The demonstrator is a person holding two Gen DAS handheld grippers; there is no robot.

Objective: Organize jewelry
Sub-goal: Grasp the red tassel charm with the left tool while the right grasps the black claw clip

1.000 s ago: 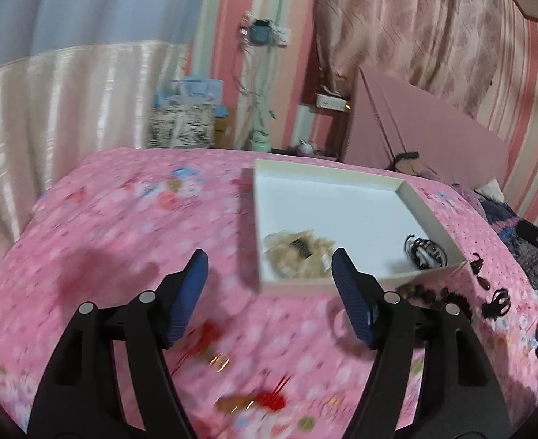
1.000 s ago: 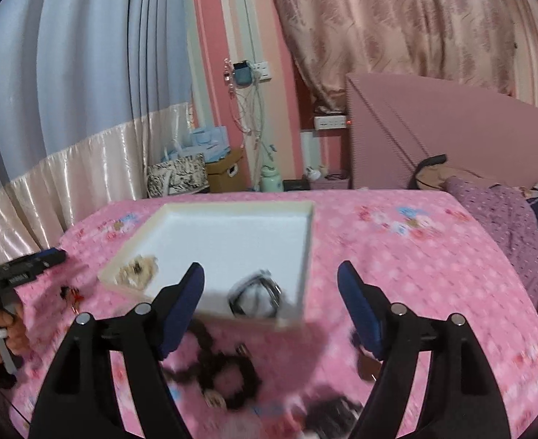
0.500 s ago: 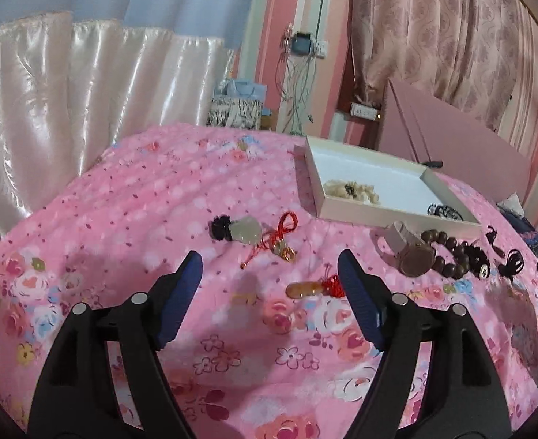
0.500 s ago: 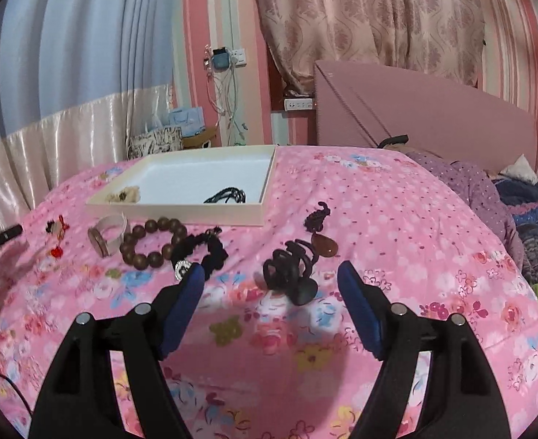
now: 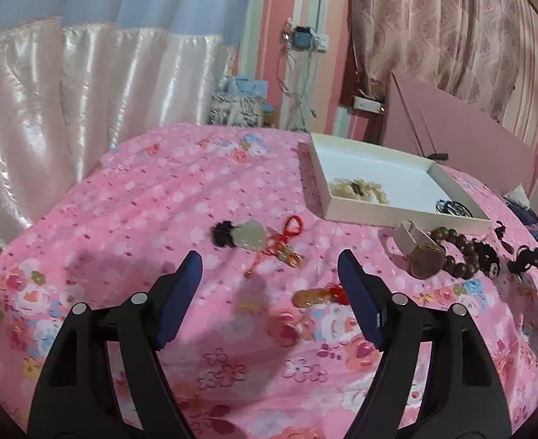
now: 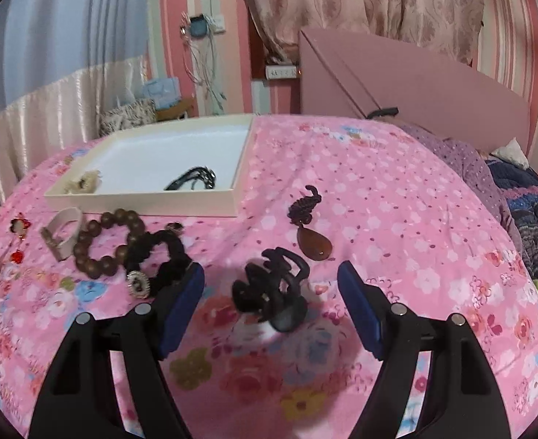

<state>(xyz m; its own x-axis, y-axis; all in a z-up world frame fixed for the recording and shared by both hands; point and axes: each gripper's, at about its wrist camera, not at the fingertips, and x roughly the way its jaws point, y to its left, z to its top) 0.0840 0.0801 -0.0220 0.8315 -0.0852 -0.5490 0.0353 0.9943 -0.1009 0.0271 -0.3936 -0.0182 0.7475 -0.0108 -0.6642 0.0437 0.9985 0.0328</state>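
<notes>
Jewelry lies scattered on a pink floral bedspread (image 5: 130, 205) beside a shallow white tray (image 6: 140, 203), with striped pink walls and curtains behind. Only the left view shows a pale pendant with a black tassel (image 5: 245, 234) left of the tray; only the right view shows a black claw clip (image 6: 272, 292) in front of it. Left gripper (image 5: 269, 285) and right gripper (image 6: 270, 300) both gape wide, gripping nothing; the clip sits between the right one's fingers, untouched.

Pink floral bed (image 6: 397, 197) carries white tray (image 6: 140, 203), bead bracelet (image 6: 100, 245), black hair claw (image 6: 272, 292)
</notes>
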